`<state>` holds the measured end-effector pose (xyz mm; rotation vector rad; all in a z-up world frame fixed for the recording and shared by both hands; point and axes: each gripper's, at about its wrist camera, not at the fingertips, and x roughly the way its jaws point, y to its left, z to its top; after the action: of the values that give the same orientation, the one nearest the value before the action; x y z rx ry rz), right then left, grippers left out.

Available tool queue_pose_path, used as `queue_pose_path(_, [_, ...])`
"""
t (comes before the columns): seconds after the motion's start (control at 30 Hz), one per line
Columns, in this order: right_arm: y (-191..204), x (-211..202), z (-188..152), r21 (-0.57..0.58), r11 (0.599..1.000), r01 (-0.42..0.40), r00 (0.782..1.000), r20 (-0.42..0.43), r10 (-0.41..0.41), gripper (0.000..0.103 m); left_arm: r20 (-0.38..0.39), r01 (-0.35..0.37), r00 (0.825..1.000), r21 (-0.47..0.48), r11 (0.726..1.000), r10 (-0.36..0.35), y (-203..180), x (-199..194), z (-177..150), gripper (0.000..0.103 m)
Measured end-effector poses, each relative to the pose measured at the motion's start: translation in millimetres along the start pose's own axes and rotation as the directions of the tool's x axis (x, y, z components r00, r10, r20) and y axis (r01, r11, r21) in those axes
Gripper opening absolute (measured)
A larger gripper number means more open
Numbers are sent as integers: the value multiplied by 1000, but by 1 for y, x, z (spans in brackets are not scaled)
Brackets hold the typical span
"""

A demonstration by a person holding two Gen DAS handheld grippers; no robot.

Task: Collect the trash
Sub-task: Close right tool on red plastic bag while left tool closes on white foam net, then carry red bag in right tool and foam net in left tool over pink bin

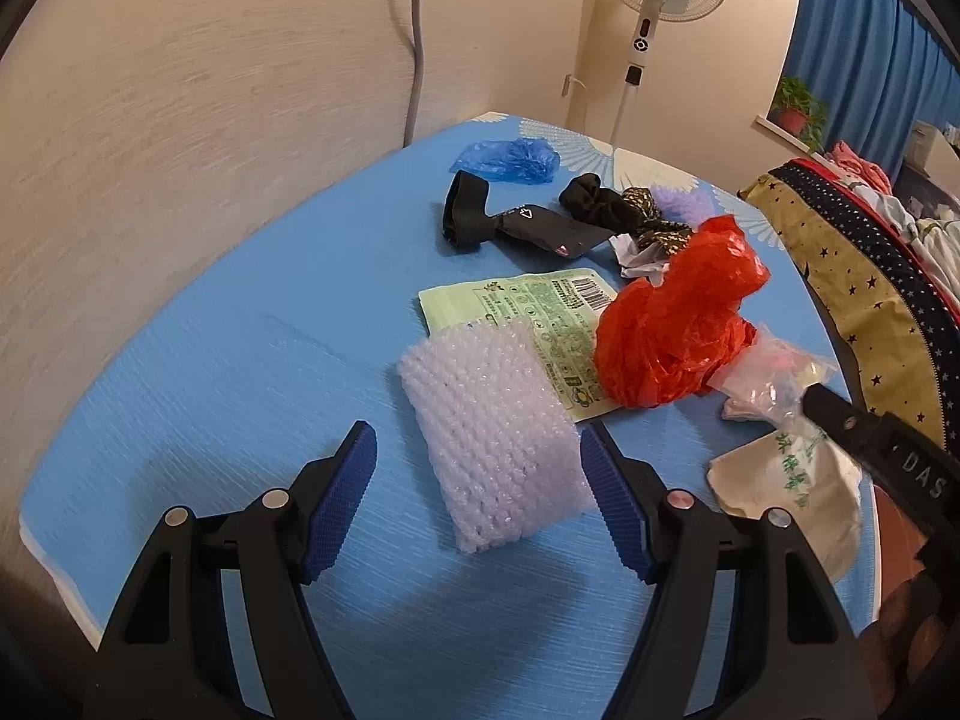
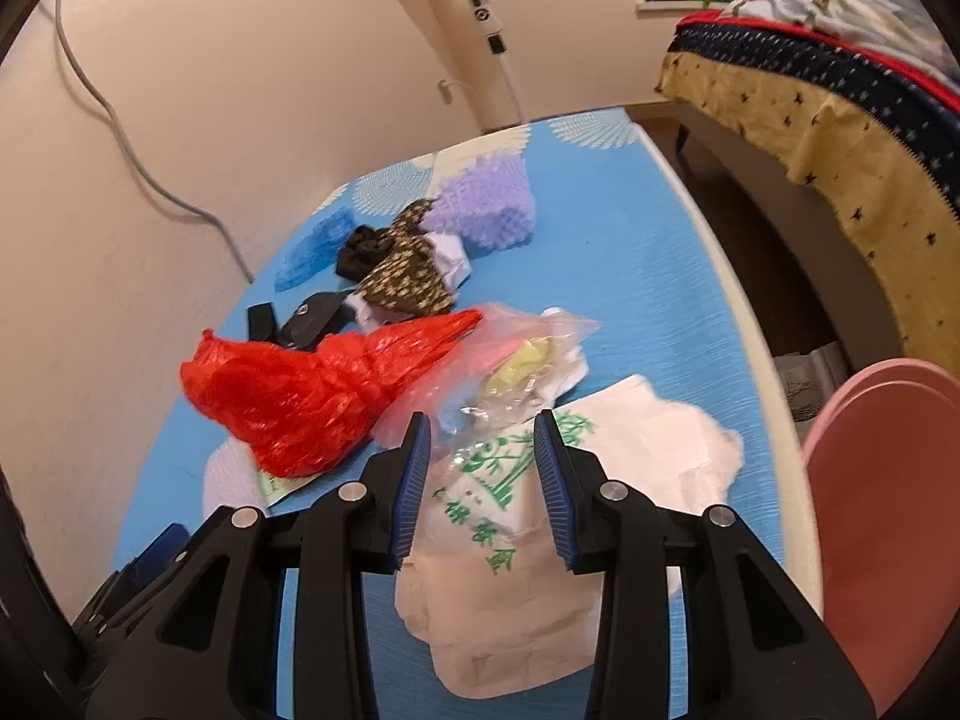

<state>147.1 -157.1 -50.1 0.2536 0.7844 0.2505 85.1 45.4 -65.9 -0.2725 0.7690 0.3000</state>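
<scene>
Left wrist view: left gripper (image 1: 477,498) nearest, jaws spread wide, nothing pinched; bubble wrap piece (image 1: 489,438) lies on the blue table (image 1: 210,372) right between the fingertips, its near end already inside the gap, long axis running near-to-far and tilted slightly left at the far end. Just beyond it a green printed packet (image 1: 540,306), partly under the wrap and under the red plastic bag (image 1: 672,330) to the right. Far side: black strap (image 1: 510,222), blue plastic cover (image 1: 507,159), dark crumpled cloth (image 1: 606,204). Right gripper's finger enters from the right edge, at a clear crumpled bag (image 1: 768,384). Right wrist view: right gripper (image 2: 483,474) nearest, jaws parted moderately, holding nothing that I can tell; white bag with green bamboo print (image 2: 540,540) lies flat under and between the fingers, clear crumpled bag (image 2: 522,372) just past the tips, red plastic bag (image 2: 318,396) to the left. Purple foam mesh (image 2: 486,210) far. Pink bin (image 2: 888,510) at right edge, likely the drop target. Judgement: left gripper is better placed for the bubble wrap, dead ahead, needs only to close across its short side.
</scene>
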Motion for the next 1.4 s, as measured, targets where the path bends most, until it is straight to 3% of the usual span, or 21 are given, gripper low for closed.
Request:
queue_pose_path(0.17, [20, -18, 6, -60, 997, -41, 997, 64, 45, 38, -16, -23, 1000, -24, 999, 23, 7, 4, 0, 69])
queue_pose_path(0.3, [47, -24, 8, -138, 981, -134, 986, 82, 146, 49, -36, -26, 999, -36, 999, 25, 10, 7, 0, 66])
queue_pose_path(0.47, [75, -16, 15, -188, 967, -172, 979, 79, 189, 52, -52, -26, 998, -66, 997, 23, 20, 6, 1, 21])
queue_pose_path(0.57, [84, -4, 17, -205, 963, -174, 981, 47, 188, 52, -50, -45, 998, -80, 996, 41, 26, 3, 2, 16])
queue_pose_path(0.67, [88, 3, 16, -204, 963, -177, 983, 21, 185, 51, -55, -52, 997, -97, 994, 47, 32, 3, 3, 14])
queue_pose_path(0.77, [93, 4, 16, -226, 956, -185, 981, 6, 192, 26, -46, -53, 998, -102, 993, 48, 35, -1, 4, 13])
queue_pose_path(0.9, [96, -7, 18, -244, 952, -188, 981, 10, 196, 12, -19, -41, 999, -100, 994, 39, 36, -8, 7, 13])
queue_pose_path(1.23, [96, -75, 29, -283, 941, -187, 972, 83, 219, 8, 47, 23, 999, -90, 996, -19, 36, -39, 11, 13])
queue_pose_path(1.4, [82, -117, 30, -277, 947, -162, 971, 128, 203, 8, 92, 63, 994, -37, 997, -59, 25, -58, 9, 13])
